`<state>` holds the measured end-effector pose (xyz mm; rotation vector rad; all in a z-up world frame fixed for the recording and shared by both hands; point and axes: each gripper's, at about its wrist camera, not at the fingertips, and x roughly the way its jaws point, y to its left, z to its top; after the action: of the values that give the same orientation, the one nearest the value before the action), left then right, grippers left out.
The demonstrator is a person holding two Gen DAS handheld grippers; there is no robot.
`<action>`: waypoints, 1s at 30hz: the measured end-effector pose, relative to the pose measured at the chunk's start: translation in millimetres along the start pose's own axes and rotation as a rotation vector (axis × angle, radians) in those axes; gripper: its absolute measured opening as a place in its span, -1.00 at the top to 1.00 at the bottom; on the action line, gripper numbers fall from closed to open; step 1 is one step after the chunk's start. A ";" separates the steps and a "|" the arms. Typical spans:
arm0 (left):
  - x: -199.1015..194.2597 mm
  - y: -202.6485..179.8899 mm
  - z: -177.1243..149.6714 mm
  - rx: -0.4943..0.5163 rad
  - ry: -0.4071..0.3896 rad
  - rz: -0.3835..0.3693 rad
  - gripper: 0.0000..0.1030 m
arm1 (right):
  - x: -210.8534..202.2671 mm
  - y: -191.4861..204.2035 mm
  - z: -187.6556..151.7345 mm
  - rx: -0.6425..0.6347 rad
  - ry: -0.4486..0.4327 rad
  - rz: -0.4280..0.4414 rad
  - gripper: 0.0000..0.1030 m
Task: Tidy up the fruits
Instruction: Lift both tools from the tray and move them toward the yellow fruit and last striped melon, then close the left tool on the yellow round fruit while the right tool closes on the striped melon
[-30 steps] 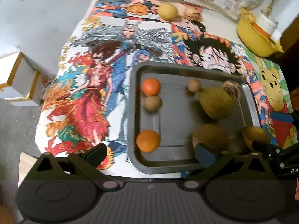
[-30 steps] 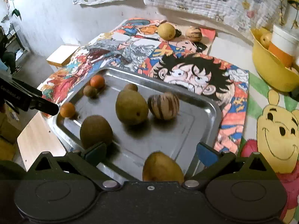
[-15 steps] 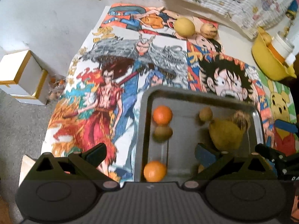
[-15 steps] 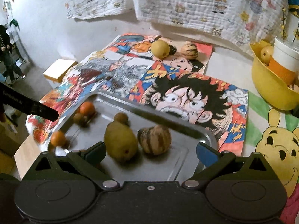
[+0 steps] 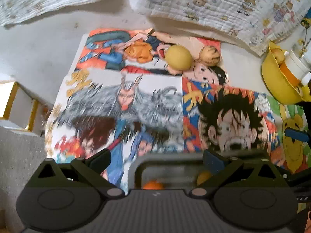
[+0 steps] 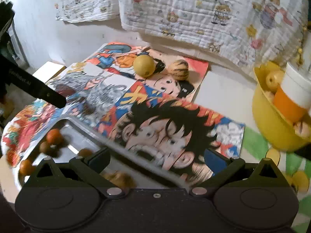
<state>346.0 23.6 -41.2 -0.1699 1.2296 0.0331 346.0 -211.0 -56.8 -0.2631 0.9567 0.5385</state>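
Two loose fruits sit at the far end of the cartoon mat (image 5: 124,101) in the left wrist view: a yellow round fruit (image 5: 178,57) touching a striped fruit (image 5: 210,55). The left gripper (image 5: 156,158) is spread wide and empty above the metal tray's (image 5: 140,167) far rim, an orange (image 5: 152,185) just below. From the right wrist, the right gripper (image 6: 156,159) also gapes empty; oranges (image 6: 53,135) lie in the tray at near left, a yellow bowl (image 6: 272,122) at right.
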 end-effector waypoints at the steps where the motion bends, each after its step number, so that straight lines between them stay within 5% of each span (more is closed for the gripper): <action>1: 3.0 -1.5 7.2 0.003 -0.007 -0.007 -0.99 | 5.4 -3.2 5.4 -0.002 0.003 0.000 -0.99; 8: 28.1 0.1 51.8 -0.044 -0.035 -0.035 -0.99 | 43.9 -18.0 39.3 -0.039 0.007 -0.018 -0.99; 19: 56.9 -5.8 92.4 0.129 -0.053 -0.014 -0.99 | 79.1 -25.4 76.4 -0.215 -0.006 -0.093 -0.99; 30: 86.9 22.4 125.5 -0.069 -0.034 -0.137 -0.99 | 106.5 -11.0 96.2 -0.434 -0.041 -0.165 -0.92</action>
<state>489.9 58.4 -84.8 -0.3119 1.1811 -0.0404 468.4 -143.8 -91.7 -0.7117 0.7621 0.5941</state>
